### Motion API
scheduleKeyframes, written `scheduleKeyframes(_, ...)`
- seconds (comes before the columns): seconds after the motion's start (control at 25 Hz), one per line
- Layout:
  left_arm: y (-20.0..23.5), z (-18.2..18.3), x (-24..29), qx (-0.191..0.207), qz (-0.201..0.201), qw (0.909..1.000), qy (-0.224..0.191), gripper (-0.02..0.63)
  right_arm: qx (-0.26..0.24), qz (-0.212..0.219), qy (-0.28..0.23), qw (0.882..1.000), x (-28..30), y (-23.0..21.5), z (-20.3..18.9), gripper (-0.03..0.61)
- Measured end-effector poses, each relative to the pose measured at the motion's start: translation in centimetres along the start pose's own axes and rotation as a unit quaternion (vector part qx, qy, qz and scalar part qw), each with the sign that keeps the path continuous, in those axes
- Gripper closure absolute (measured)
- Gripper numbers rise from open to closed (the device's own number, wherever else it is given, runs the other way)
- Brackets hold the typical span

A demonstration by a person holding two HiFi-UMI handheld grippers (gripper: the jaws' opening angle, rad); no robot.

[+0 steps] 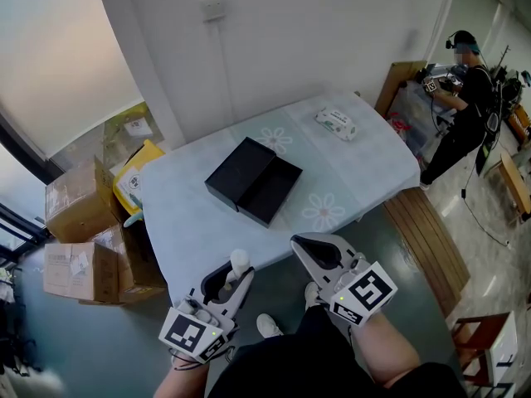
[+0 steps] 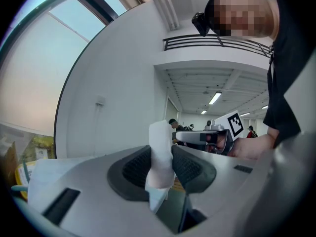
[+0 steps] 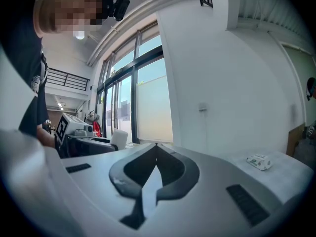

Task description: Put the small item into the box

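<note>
An open black box (image 1: 253, 181) lies near the middle of the table (image 1: 365, 172), which has a pale flowered cloth; its lid part rests beside it. My left gripper (image 1: 241, 272) hovers in front of the table's near edge, shut on a small white item (image 1: 239, 260). In the left gripper view the white item (image 2: 160, 157) stands upright, pinched between the dark pads. My right gripper (image 1: 309, 249) hangs beside it on the right with its jaws shut and nothing between them; in its own view the tips (image 3: 156, 147) meet.
A white tissue pack (image 1: 336, 123) lies at the table's far right. Cardboard boxes (image 1: 79, 239) and a yellow bag (image 1: 137, 172) crowd the floor on the left. A wooden bench (image 1: 423, 239) runs along the right side. A person (image 1: 460, 98) stands at the back right.
</note>
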State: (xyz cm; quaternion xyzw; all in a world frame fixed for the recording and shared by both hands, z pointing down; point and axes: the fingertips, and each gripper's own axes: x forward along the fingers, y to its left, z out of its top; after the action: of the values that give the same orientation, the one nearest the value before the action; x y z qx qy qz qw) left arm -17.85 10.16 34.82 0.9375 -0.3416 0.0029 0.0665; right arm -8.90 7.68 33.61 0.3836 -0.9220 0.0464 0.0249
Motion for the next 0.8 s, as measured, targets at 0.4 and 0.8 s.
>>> scheduleKeyframes(0.4, 0.5, 0.1, 3.5, -0.004, 0.021, 0.9998, 0.003, 0.482, 0.000, 0.022, 0.007, 1.000, 0.8, -3.8, 0.3, 0.569)
scheduleKeyframes(0.8, 0.8, 0.0, 8.2, -0.008, 0.048, 0.9988, 0.012, 0.482, 0.009, 0.046, 0.008, 0.999, 1.2, -9.1, 0.1, 0.569)
